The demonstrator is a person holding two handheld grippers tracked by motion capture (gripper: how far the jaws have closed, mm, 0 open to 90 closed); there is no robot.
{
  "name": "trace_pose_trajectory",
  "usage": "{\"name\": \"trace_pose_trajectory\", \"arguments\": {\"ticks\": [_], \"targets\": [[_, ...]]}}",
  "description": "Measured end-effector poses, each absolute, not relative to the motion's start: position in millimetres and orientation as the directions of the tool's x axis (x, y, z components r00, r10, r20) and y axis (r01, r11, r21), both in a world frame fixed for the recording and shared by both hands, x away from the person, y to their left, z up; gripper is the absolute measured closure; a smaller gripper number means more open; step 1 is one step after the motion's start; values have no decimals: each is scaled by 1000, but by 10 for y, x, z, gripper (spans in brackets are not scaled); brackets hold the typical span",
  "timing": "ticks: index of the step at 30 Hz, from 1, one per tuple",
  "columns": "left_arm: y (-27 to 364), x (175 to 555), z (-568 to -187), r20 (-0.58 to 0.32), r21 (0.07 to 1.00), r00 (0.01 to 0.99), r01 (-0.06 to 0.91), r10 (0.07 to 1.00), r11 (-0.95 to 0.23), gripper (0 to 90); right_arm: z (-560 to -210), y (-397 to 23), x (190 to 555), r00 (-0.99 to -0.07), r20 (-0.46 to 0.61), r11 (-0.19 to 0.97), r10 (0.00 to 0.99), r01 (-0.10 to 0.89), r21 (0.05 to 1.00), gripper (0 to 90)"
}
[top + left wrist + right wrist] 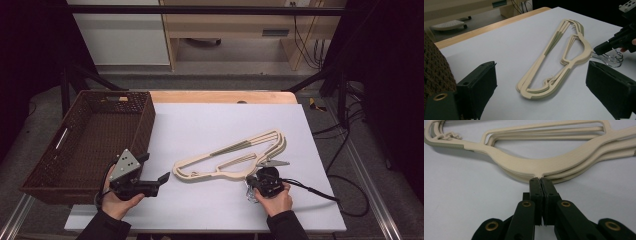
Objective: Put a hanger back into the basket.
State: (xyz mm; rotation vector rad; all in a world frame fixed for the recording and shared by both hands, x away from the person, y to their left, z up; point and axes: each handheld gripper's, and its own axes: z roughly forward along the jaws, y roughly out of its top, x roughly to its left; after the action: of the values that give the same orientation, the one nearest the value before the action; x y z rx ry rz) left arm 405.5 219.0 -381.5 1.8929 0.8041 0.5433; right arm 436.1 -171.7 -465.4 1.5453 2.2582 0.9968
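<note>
- The stack of cream hangers (235, 160) lies flat on the white table (200, 125), to the right of the brown basket (90, 140) and apart from it; nothing of the stack is lifted yet.
- The right tongs (540, 180) are pinched together at the neck of the hangers, where the metal hooks (610, 57) come out, so the grip looks made.
- The left tongs (541, 82) stand wide with nothing between them, beside the basket and facing the stack's near end.
- Left to do, by my reading: carry the hangers to the basket, which has nothing in it.
</note>
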Motion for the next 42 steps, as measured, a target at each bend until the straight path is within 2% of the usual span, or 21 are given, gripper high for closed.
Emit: {"name": "trace_pose_trajectory", "arguments": {"ticks": [17,24,30,42], "targets": [[2172,4056,-3833,23,901,685,301,729,-312,96,-4660,-1721,4365,-424,175,223,889,733,642,888],[2113,4056,-3847,31,897,694,299,719,-327,97,-4600,-1746,4354,-413,197,190,889,725,662,891],[1950,4058,-3866,48,886,720,290,693,-363,96,-4527,-1785,4353,-408,210,171,889,719,673,892],[1364,4171,-3913,90,844,792,262,604,-469,102,-4397,-1776,4344,-419,159,205,894,698,686,893]]}}
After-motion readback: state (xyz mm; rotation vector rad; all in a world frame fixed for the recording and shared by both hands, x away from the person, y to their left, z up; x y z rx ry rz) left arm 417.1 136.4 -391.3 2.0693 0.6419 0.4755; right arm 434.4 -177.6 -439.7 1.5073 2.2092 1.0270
